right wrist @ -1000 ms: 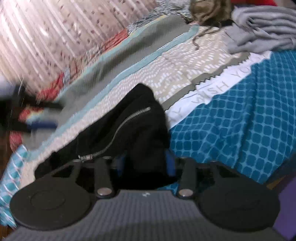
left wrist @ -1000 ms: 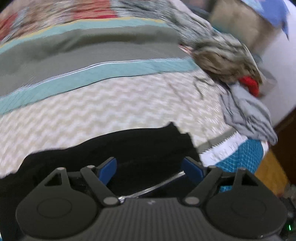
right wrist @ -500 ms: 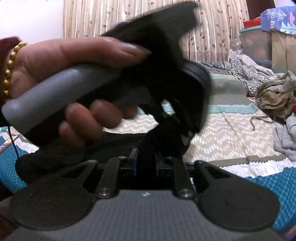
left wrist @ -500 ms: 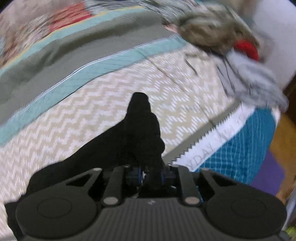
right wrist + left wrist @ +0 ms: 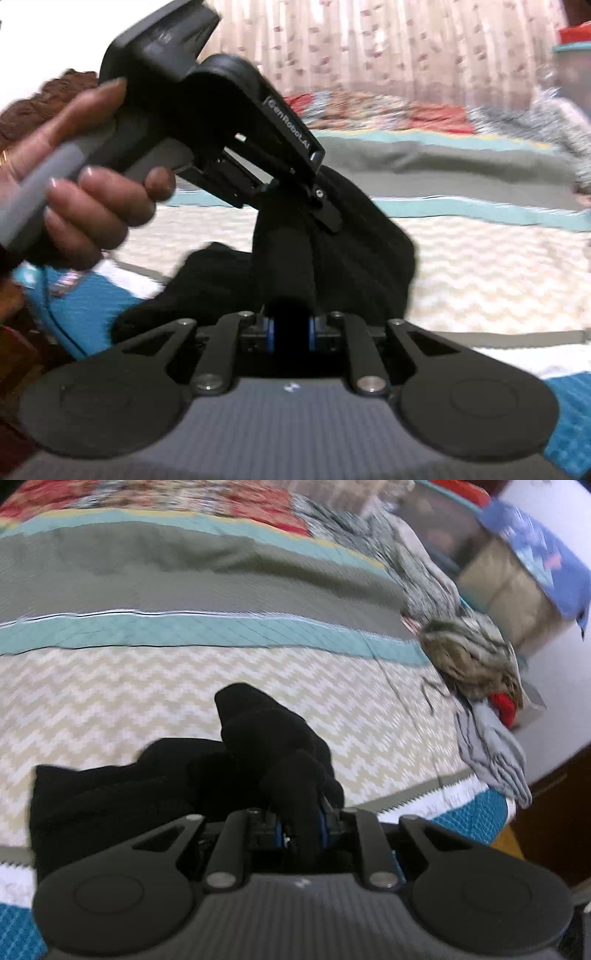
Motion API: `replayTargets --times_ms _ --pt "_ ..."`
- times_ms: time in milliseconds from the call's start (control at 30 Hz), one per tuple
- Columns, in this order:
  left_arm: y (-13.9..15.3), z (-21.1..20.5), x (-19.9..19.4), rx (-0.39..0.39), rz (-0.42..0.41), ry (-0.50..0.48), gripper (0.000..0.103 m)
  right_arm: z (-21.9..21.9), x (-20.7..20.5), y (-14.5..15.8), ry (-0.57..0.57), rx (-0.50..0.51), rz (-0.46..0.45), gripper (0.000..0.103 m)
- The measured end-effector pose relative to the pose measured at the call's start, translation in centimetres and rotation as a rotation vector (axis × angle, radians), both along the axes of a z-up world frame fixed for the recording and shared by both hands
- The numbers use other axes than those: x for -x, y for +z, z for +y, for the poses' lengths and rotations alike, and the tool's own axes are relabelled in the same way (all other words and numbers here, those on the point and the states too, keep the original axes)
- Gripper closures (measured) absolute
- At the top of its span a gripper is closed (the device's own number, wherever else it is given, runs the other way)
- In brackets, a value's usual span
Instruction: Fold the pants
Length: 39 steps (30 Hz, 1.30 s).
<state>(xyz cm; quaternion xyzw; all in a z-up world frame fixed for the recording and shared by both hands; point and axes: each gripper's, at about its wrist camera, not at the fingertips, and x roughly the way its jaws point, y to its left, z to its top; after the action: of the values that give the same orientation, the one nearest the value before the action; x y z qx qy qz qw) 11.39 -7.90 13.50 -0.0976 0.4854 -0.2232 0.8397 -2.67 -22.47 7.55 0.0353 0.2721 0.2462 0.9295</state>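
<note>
The black pants (image 5: 155,786) lie bunched on the patterned bed cover (image 5: 147,686). My left gripper (image 5: 299,827) is shut on a fold of the pants, which rises in front of its blue pads. In the right wrist view, my right gripper (image 5: 290,332) is shut on another fold of the pants (image 5: 332,258). The left gripper (image 5: 295,184) shows there too, held in a hand, clamped on the cloth just above and beyond the right one. Both hold the cloth lifted off the bed.
A heap of clothes lies at the bed's right edge: a mottled brown garment (image 5: 472,657), something red (image 5: 504,705) and a grey garment (image 5: 495,753). Boxes and a blue cloth (image 5: 535,550) stand beyond. A curtain (image 5: 369,48) hangs behind the bed.
My left gripper, open a second ago, has shut on the pants. Both grippers have come close together and lifted the cloth; the views have swung round.
</note>
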Motion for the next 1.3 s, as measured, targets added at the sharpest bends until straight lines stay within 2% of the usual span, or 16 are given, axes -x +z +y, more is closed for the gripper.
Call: replayTargets --times_ms 233,333,433,500,567,633,700,767,867,1000,1067,1167,1200,1300 --pt "0.1 8.3 0.8 0.037 -0.028 0.139 0.088 5.7 -1.4 1.2 0.163 0.003 0.042 0.085" --pt "-1.0 11.8 1.3 0.064 -0.019 0.19 0.088 8.1 -1.9 1.1 0.228 0.028 0.053 0.085" --pt "-2.5 14.3 1.7 0.063 -0.01 0.238 0.088 10.2 -2.5 0.4 0.273 0.03 0.107 0.085" --pt "-4.0 15.5 1.6 0.044 0.0 0.268 0.086 11.5 -3.3 -0.6 0.294 0.031 0.157 0.082" --pt "-6.2 15.9 1.0 0.002 0.039 0.298 0.083 12.5 -4.0 -2.2 0.31 0.039 0.222 0.071" --pt "-8.6 16.0 0.8 -0.065 0.069 0.325 0.072 13.2 -4.2 -3.8 0.331 0.054 0.269 0.063" --pt "-10.0 14.9 1.2 -0.144 0.035 0.309 0.067 12.8 -4.2 -3.9 0.316 0.03 0.298 0.062" --pt "-9.7 13.7 1.9 -0.212 -0.031 0.292 0.064 11.5 -4.1 -3.1 0.304 -0.017 0.318 0.062" --pt "-8.4 13.1 2.3 -0.282 -0.078 0.284 0.054 8.3 -3.1 -1.2 0.293 -0.12 0.292 0.062" --pt "-5.7 14.9 3.5 -0.195 -0.119 0.361 0.054 4.0 -3.1 1.2 0.192 -0.136 0.187 0.063" --pt "-4.1 15.2 4.4 -0.154 -0.159 0.4 0.056 2.5 -4.2 1.3 0.115 -0.128 0.19 0.063" --pt "-2.4 13.6 5.3 -0.09 -0.216 0.323 0.058 1.2 -7.3 0.8 0.037 -0.142 0.238 0.073" --pt "-2.2 12.7 5.6 -0.08 -0.232 0.277 0.06 1.1 -8.2 0.5 0.03 -0.151 0.255 0.073" --pt "-3.1 10.6 5.9 -0.117 -0.23 0.187 0.063 2.3 -11.1 -0.7 0.028 -0.165 0.332 0.073"
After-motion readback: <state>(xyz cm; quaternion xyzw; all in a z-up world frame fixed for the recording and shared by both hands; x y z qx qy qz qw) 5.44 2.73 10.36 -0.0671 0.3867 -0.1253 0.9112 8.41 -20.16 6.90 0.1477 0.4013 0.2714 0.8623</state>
